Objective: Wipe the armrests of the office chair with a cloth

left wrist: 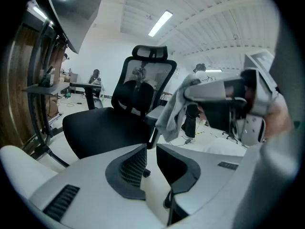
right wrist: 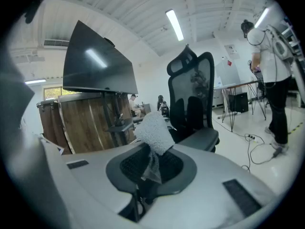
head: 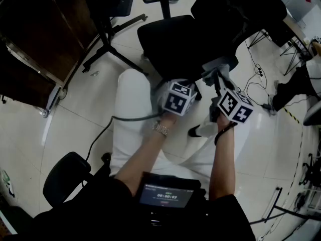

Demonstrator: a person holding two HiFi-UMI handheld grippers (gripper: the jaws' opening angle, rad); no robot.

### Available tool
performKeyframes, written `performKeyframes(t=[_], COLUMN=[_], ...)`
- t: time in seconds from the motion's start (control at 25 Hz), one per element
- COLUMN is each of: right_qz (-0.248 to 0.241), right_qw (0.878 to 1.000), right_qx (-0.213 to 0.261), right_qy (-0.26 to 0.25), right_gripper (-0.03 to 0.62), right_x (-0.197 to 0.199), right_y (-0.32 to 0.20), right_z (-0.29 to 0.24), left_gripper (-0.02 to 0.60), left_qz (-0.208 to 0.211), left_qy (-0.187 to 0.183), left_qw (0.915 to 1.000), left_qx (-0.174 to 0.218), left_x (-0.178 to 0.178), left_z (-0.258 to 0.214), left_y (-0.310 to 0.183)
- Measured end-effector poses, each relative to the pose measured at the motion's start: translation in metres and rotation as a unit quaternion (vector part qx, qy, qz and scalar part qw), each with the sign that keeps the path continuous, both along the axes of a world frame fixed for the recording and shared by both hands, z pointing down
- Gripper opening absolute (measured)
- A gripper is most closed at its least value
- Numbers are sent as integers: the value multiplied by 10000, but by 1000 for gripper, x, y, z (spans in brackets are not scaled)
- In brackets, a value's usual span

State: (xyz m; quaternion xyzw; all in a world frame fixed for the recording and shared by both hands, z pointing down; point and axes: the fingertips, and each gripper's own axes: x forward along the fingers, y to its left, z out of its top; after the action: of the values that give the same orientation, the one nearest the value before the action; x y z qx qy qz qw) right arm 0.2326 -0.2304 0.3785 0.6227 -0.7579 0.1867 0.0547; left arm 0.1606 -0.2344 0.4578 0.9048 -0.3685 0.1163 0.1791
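The right gripper [right wrist: 151, 170] has its jaws clamped on the cloth [right wrist: 154, 129]. A thin fold is nipped between the ribbed pads [right wrist: 132, 165], and the rest bunches up past the fingertips toward 12 o'clock. The office chair [right wrist: 193, 97] stands beyond at about 1 o'clock, with a grey armrest [right wrist: 201, 138] at 3 o'clock of the cloth and apart from it. The left gripper [left wrist: 151, 150] has its jaws a narrow slit apart with nothing between them. From its view the cloth hangs limp from the right gripper at 1 o'clock, in front of the chair. In the head view both grippers sit side by side at 6 o'clock of the black seat [head: 170, 39].
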Motion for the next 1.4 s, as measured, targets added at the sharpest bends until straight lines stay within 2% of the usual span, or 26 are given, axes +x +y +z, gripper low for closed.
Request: performKeyframes(t=[0.16, 0.32, 0.44, 0.6, 0.64, 0.72, 0.84, 1.0, 1.24, 1.4], right_qz=[290, 475, 509, 418, 398, 466, 547, 276, -498, -1080], right_qw=[9973, 9924, 9819, 9592, 9559, 9592, 9618, 9590, 9480, 9433], right_qx=[108, -293, -993, -1917, -2054, -2057, -1973, -1954, -1937, -1853], right_qy=[669, 1097, 1530, 2036, 2064, 1884, 1815, 2036, 2475, 2533], right_gripper=[35, 35, 35, 35, 35, 35, 35, 35, 36, 37], right_x=[58, 115, 148, 174, 178, 183, 184, 166, 112, 71], right_y=[-48, -108, -148, -169, -170, -172, -175, -173, -149, -124], right_z=[-37, -40, -8, 58, 73, 86, 82, 81, 85, 86], left_gripper=[64, 64, 64, 64, 64, 64, 64, 64, 64, 64], left_qz=[128, 213, 236, 227, 221, 205, 151, 91, 107, 105], left_qy=[25, -2, -7, -8, -8, -10, -1, 44, 76, 102], left_qw=[9999, 9998, 9997, 9997, 9997, 9997, 9998, 9998, 9999, 9999], left_qx=[-3, -45, -53, -90, -108, -138, -140, -152, -110, -70], left_x=[1, 2, 3, 1, 1, 0, -4, -10, -11, -11], left_z=[-1, 6, 9, 12, 14, 16, 17, 16, 11, 7], left_y=[1, 6, 5, 4, 4, 3, -4, -8, -6, -4])
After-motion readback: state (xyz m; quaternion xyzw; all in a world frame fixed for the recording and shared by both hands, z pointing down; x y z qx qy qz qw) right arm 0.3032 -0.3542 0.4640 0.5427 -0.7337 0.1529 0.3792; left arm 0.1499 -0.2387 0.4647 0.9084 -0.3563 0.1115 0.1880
